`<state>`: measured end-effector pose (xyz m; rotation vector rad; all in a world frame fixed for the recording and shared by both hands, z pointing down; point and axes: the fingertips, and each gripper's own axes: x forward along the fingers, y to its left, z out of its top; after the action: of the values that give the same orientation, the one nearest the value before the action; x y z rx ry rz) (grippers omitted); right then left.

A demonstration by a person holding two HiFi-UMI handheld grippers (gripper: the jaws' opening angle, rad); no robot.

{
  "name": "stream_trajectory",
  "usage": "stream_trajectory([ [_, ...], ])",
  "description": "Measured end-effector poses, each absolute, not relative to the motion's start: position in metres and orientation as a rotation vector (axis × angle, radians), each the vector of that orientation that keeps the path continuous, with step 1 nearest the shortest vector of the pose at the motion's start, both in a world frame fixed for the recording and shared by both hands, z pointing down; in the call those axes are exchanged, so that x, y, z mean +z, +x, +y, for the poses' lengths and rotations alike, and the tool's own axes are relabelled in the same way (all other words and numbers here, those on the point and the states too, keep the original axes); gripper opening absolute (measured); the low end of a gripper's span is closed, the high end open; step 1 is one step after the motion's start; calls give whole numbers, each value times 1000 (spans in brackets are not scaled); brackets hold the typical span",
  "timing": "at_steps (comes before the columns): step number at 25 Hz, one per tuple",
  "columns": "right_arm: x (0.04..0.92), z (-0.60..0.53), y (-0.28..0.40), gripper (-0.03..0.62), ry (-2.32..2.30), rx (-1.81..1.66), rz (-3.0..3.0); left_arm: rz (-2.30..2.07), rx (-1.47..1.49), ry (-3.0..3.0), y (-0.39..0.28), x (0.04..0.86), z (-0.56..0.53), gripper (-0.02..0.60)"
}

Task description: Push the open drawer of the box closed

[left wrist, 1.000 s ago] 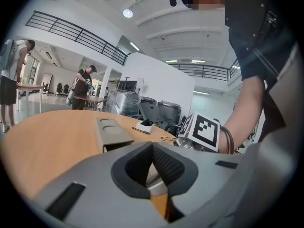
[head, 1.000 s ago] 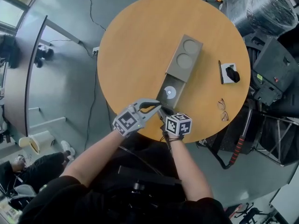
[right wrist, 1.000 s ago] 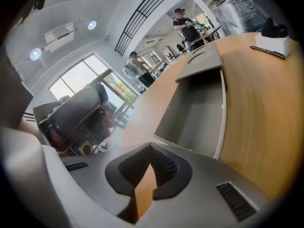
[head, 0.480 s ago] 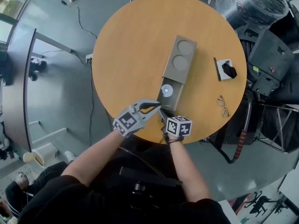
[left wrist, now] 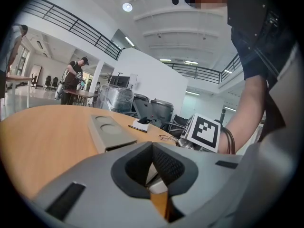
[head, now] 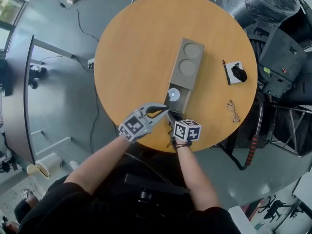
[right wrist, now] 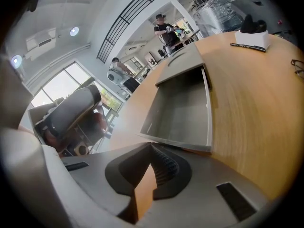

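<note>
A long grey box (head: 188, 64) with two round recesses on top lies across the round wooden table (head: 136, 48). Its drawer (head: 176, 97) stands open toward me, with a small white disc (head: 174, 94) inside. My left gripper (head: 165, 112) is shut and empty, its tip at the drawer's near left corner. My right gripper (head: 171, 117), also shut and empty, sits against the drawer's front edge. The right gripper view shows that gripper (right wrist: 151, 148) right at the drawer (right wrist: 183, 110). In the left gripper view, the left gripper (left wrist: 153, 148) points past the box (left wrist: 107, 129).
A white stand holding a black object (head: 237, 75), a black pen (head: 225, 72) and a pair of glasses (head: 232, 113) lie on the table's right side. Black equipment and a wrapped bundle (head: 268, 4) crowd the floor to the right. The table edge is just under my hands.
The drawer looks slightly further into the box than a second ago. Both grippers stay shut at its front end.
</note>
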<state>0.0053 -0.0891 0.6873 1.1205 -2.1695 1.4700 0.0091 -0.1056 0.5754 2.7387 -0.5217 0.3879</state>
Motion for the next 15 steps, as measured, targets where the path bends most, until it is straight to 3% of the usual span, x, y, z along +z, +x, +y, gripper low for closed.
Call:
stream_trajectory([
  [15,689,-110,10,21,1170,1428,-2146,-466,396,2738,13,583,-127,28],
])
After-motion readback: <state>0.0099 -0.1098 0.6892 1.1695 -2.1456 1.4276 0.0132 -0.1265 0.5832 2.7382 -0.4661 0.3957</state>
